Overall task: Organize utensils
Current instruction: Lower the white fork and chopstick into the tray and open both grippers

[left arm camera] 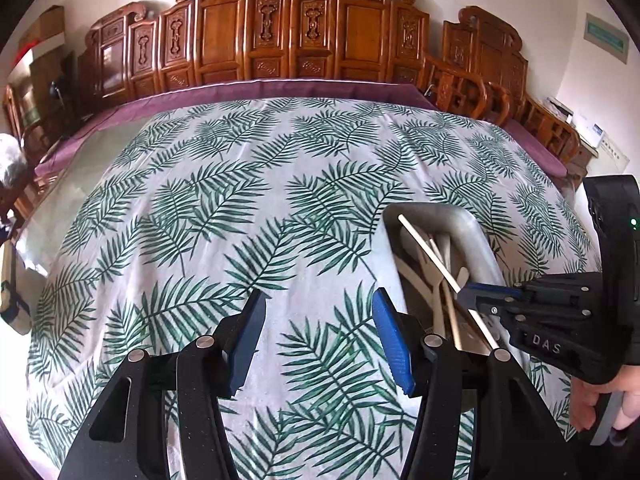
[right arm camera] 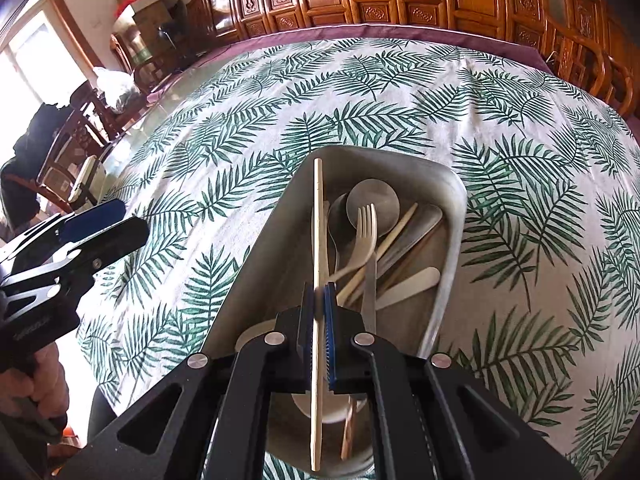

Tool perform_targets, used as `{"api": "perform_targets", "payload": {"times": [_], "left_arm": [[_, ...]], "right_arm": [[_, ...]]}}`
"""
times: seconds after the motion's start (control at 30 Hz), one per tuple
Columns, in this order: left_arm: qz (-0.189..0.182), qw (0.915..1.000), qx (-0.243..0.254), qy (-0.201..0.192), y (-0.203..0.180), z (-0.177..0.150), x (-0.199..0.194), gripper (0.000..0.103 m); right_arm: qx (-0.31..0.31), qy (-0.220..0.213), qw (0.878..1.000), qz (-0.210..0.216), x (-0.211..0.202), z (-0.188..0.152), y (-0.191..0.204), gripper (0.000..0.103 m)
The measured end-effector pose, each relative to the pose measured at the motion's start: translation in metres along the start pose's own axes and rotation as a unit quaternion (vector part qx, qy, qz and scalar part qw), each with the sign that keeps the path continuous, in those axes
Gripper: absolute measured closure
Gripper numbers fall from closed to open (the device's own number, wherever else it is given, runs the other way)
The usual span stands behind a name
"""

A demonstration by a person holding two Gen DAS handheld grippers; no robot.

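While clamped on a single wooden chopstick (right arm camera: 318, 240), right gripper (right arm camera: 320, 300) jaws poised over the grey tray (right arm camera: 440, 184); left gripper (left arm camera: 320, 320) jaws parted and empty above the leaf-print tabletop (left arm camera: 200, 200). Already in the tray: pale fork (right arm camera: 366, 228), spoons, another chopstick, a knife. Probably near done, no loose utensils visible on the cloth.
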State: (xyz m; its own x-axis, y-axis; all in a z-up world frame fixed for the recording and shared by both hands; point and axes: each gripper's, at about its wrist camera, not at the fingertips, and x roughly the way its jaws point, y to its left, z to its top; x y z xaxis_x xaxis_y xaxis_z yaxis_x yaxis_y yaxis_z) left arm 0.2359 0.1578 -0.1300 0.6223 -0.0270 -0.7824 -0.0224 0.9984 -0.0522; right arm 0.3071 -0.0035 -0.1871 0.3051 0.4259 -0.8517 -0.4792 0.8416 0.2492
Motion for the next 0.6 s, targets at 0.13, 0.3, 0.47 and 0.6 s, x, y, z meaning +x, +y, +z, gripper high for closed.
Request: {"api": "perform_targets", "payload": {"times": [0.13, 0.3, 0.47, 0.6], "left_arm": [[0.001, 1.0000, -0.004, 0.001, 0.004, -0.001, 0.001, 0.050], [0.002, 1.0000, -0.004, 0.001, 0.005, -0.002, 0.002, 0.049], [0.002, 1.0000, -0.003, 0.004, 0.005, -0.004, 0.003, 0.049], [0.003, 1.0000, 0.000, 0.003, 0.003, -0.003, 0.002, 0.049]], "right_arm": [[-0.006, 0.003, 1.000, -0.015, 0.008, 0.004, 0.002, 0.097], [-0.004, 0.010, 1.000, -0.025, 0.016, 0.007, 0.003, 0.097], [-0.003, 0.010, 1.000, -0.007, 0.017, 0.006, 0.007, 0.096], [-0.007, 0.001, 1.000, 0.004, 0.011, 0.006, 0.011, 0.096]]}}
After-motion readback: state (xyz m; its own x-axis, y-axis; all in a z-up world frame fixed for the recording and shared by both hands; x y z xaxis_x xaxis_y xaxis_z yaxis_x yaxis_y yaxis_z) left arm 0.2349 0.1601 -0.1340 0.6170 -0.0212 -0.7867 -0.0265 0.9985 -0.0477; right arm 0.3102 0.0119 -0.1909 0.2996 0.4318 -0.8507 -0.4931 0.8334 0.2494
